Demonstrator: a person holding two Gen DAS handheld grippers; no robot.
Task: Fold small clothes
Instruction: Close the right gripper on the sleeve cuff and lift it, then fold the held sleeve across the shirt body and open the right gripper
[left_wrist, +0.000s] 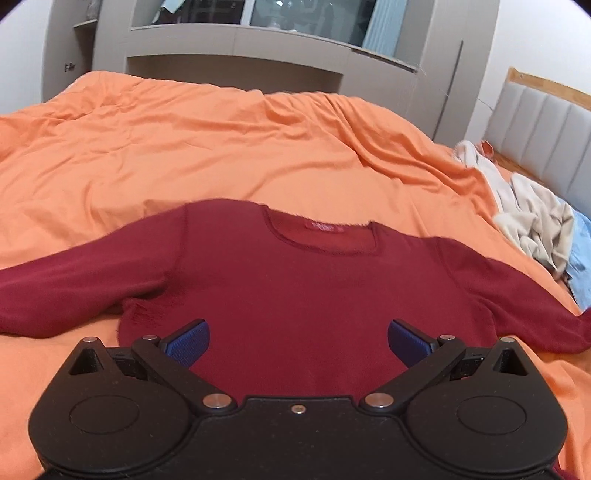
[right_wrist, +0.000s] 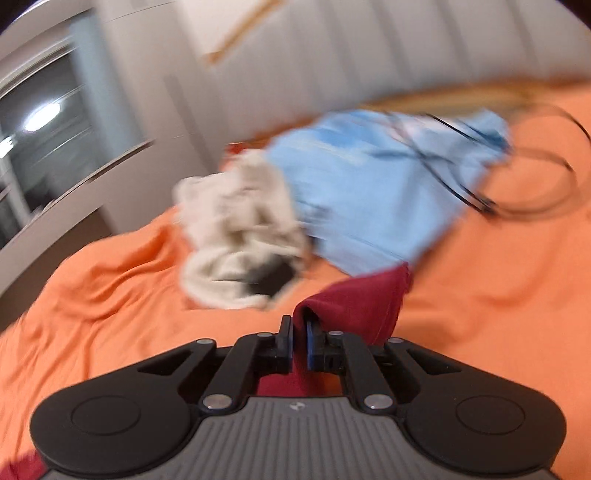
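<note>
A dark red long-sleeved top (left_wrist: 295, 280) lies flat on the orange bedcover (left_wrist: 221, 155), neck away from me, both sleeves spread out. My left gripper (left_wrist: 298, 341) is open and empty, its blue pads (left_wrist: 188, 341) held just above the top's lower body. In the blurred right wrist view my right gripper (right_wrist: 299, 341) is shut on a fold of the red top's sleeve (right_wrist: 362, 299), which drapes over the right finger toward the bedcover (right_wrist: 110, 288).
A heap of beige cloth (right_wrist: 236, 221) and a light blue garment (right_wrist: 369, 177) lies just beyond the right gripper; it also shows at the right of the left wrist view (left_wrist: 535, 218). A black cord (right_wrist: 546, 184) loops past it. A padded headboard (left_wrist: 546, 125) and grey shelving (left_wrist: 236, 55) stand behind.
</note>
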